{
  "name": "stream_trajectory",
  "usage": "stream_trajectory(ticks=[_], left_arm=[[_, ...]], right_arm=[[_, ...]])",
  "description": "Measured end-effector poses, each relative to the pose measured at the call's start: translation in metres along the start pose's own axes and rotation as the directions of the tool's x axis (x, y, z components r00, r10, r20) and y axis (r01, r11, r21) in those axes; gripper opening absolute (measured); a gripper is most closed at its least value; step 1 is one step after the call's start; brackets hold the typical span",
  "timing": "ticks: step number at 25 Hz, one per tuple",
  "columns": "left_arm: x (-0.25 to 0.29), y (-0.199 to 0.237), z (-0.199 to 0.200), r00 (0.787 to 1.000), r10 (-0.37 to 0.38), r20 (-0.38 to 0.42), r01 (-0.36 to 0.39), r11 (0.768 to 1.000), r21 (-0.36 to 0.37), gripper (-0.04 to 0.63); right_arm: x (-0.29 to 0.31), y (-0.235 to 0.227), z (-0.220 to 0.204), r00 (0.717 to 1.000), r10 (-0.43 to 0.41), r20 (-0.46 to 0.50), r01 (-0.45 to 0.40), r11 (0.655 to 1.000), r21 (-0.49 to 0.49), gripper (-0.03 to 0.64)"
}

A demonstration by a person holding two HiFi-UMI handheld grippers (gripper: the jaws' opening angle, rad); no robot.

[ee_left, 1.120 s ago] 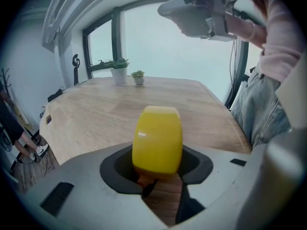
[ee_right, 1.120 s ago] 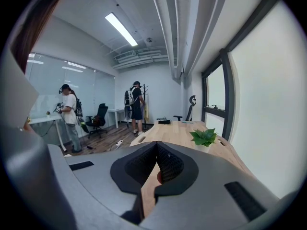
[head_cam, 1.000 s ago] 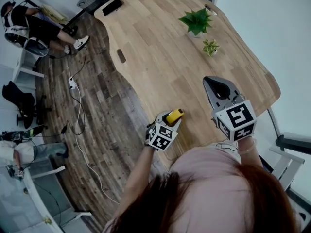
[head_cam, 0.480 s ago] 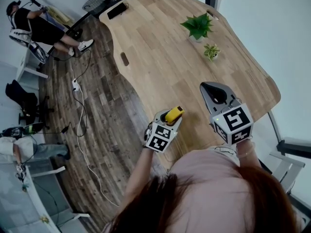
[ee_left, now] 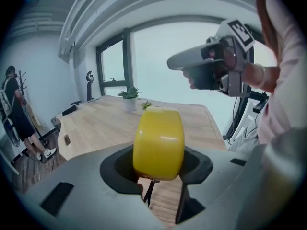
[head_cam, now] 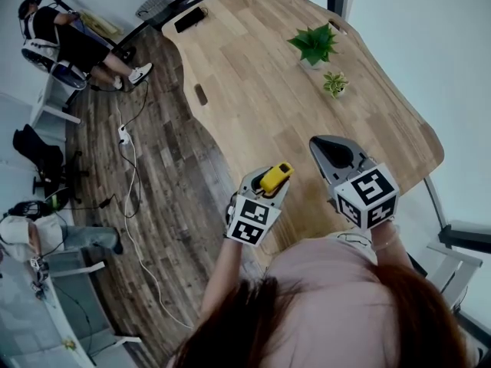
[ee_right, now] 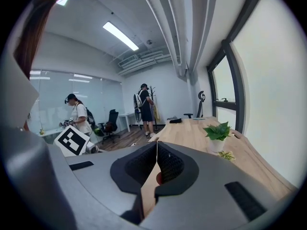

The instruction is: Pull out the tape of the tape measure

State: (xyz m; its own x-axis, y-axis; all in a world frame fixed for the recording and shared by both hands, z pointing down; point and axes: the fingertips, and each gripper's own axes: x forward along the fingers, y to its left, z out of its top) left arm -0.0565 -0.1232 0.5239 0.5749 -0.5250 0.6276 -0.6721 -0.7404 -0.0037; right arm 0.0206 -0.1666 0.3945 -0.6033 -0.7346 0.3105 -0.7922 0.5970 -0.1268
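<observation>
A yellow tape measure point(head_cam: 275, 178) is clamped between the jaws of my left gripper point(head_cam: 270, 184), lifted off the wooden table point(head_cam: 253, 75) near its front edge. In the left gripper view the tape measure point(ee_left: 158, 142) fills the gap between the pads, with a small dark tab hanging under it. My right gripper point(head_cam: 316, 146) hovers just to the right of it, jaws shut and empty. It also shows at the upper right of the left gripper view as the right gripper point(ee_left: 173, 62). In its own view the right gripper point(ee_right: 157, 150) has its pads pressed together.
Two potted plants point(head_cam: 312, 42) point(head_cam: 334, 84) stand on the far right of the table. A black object point(head_cam: 189, 18) lies at its far end. People point(head_cam: 65, 41) and chairs are on the wood floor at left, with a white cable point(head_cam: 126, 175) trailing there.
My left gripper has risen with the tape measure and looks closer to the head camera. The right gripper has drifted slightly left toward it.
</observation>
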Motion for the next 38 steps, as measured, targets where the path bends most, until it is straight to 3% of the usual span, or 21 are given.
stream_trajectory(ticks=[11,19,25,34,38], left_arm=[[-0.036,-0.005,0.039,0.996,0.028,0.079,-0.029,0.999,0.019,0.169],[-0.049,-0.009,0.044,0.996,0.031,0.089,-0.037,0.997,0.063,0.169],[-0.058,-0.015,0.048,0.995,0.019,0.095,-0.029,0.994,0.102,0.169],[-0.064,-0.021,0.055,0.994,-0.008,0.107,-0.012,0.983,0.182,0.169],[-0.064,-0.024,0.058,0.995,-0.021,0.097,-0.001,0.975,0.224,0.169]], right_arm=[[-0.002,0.023,-0.001,0.994,0.106,0.011,-0.107,0.986,0.124,0.002],[-0.001,0.043,-0.004,0.969,0.245,0.041,-0.247,0.927,0.282,0.003],[-0.003,0.062,-0.004,0.927,0.369,0.071,-0.365,0.839,0.403,0.079],[-0.006,0.076,-0.013,0.867,0.489,0.095,-0.457,0.704,0.544,0.126],[-0.006,0.080,-0.013,0.841,0.524,0.136,-0.487,0.622,0.614,0.126]])
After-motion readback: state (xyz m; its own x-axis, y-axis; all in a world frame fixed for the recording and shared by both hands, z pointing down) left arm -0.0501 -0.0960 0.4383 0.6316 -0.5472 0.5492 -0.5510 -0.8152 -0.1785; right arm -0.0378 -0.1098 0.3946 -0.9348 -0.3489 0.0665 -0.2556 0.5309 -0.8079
